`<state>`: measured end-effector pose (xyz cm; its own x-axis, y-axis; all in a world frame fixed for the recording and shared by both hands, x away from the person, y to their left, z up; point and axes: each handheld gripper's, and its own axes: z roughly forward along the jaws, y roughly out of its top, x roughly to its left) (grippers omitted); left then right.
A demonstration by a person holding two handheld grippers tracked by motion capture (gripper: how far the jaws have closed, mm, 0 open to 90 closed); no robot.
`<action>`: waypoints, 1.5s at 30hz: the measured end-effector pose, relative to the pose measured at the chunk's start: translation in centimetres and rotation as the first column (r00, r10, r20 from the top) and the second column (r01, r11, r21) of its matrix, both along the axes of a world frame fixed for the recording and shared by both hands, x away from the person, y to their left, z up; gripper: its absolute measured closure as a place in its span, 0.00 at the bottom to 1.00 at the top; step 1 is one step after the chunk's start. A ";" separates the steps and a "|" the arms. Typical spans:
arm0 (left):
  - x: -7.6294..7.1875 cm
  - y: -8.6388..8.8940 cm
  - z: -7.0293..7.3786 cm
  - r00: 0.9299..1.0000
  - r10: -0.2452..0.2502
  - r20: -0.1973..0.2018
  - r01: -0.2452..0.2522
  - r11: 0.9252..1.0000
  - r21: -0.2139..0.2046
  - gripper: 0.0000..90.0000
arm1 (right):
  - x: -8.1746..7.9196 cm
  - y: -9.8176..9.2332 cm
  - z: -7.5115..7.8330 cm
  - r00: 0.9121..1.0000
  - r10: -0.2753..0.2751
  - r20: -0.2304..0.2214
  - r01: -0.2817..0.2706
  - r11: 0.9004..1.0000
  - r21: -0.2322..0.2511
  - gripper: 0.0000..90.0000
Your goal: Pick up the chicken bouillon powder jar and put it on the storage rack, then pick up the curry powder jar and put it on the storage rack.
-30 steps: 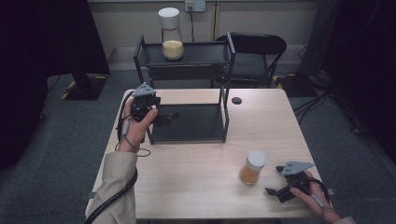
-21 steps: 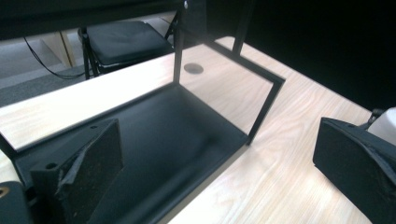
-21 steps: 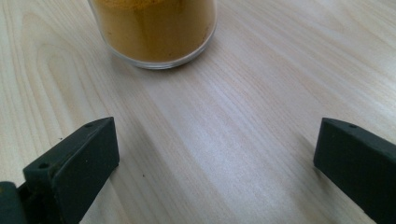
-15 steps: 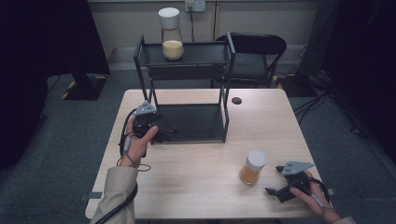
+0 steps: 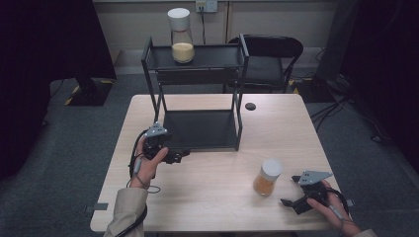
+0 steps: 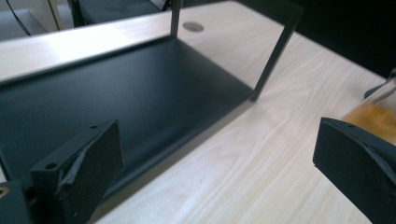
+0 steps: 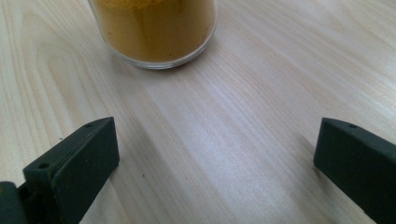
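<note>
Jar (image 7: 154,32) before wide right tongs (image 7: 210,163); left tongs (image 6: 210,177) wide, facing rack (image 6: 140,93).

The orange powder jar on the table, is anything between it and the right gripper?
Nothing visible: bare table lies between the open right gripper and the jar, which stands just ahead of its jaws.

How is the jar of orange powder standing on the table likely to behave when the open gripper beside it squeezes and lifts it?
The jar looks like smooth, clear glass, so it may slip in the right gripper and is probably fragile. Its straight sides and flat base suggest it stands steadily. About half full of powder, it is likely bottom-heavy.
</note>
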<state>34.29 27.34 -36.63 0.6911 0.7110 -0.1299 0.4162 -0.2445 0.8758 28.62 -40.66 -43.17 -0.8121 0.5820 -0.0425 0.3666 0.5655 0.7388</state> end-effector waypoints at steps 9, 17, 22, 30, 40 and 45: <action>-0.7 0.0 -2.3 0.999 0.001 -0.034 0.001 0.999 0.049 0.01 | 0.0 0.0 0.0 1.000 0.000 0.000 0.000 1.000 0.000 0.00; -1.2 0.0 -4.0 0.998 0.007 -0.068 0.000 0.995 0.098 0.02 | 0.0 0.0 0.0 1.000 -0.001 -0.001 0.001 1.000 0.000 0.00; -1.4 -0.3 -4.8 0.996 0.004 -0.084 0.007 0.991 0.132 0.02 | 0.0 0.0 0.0 1.000 -0.001 -0.001 0.001 1.000 0.000 0.00; -1.9 -1.6 -5.6 0.995 0.012 -0.100 0.011 0.975 0.224 0.02 | 0.0 0.0 0.0 1.000 -0.001 -0.001 0.001 1.000 -0.001 0.00; -2.4 -2.4 -6.3 0.997 -0.004 -0.074 0.025 0.959 0.284 0.00 | -0.1 0.1 0.0 1.000 -0.007 -0.001 0.007 1.000 0.000 0.00; -2.4 -2.4 -6.3 0.997 -0.004 -0.074 0.024 0.959 0.284 0.00 | -0.1 0.1 0.0 1.000 -0.008 -0.002 0.008 1.000 0.000 0.00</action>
<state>31.88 24.96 -42.90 0.6976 0.7160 0.0268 0.4699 -0.4854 0.7373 28.57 -40.54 -43.14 -0.8076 0.5883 -0.0407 0.3726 0.5625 0.7380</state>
